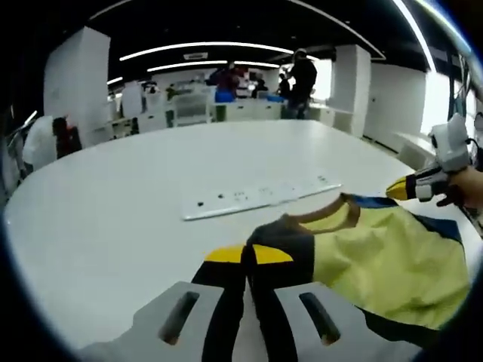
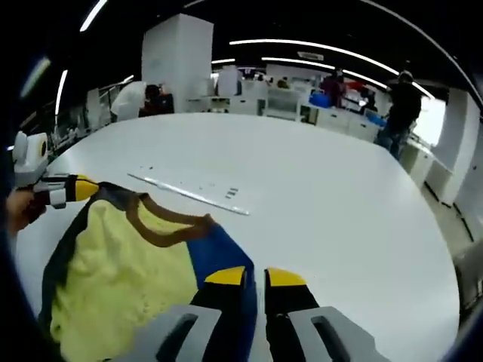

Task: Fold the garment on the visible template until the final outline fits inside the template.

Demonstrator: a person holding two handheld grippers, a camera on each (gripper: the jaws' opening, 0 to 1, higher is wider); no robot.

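Lay on the white table [image 1: 113, 219]: yellow garment [image 1: 385, 256], brown collar. Gripped at its shoulders by left gripper [image 1: 249, 255] and right gripper [image 2: 255, 277], both pressed together, apparently pinching cloth. Beyond it, white template strip [image 2: 189, 193].

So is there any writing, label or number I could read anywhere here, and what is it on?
No readable text.
The white strip on the table carries small dark marks, too small and blurred to read.
The yellow garment shows no print or label.
Background furniture: too blurred to tell.
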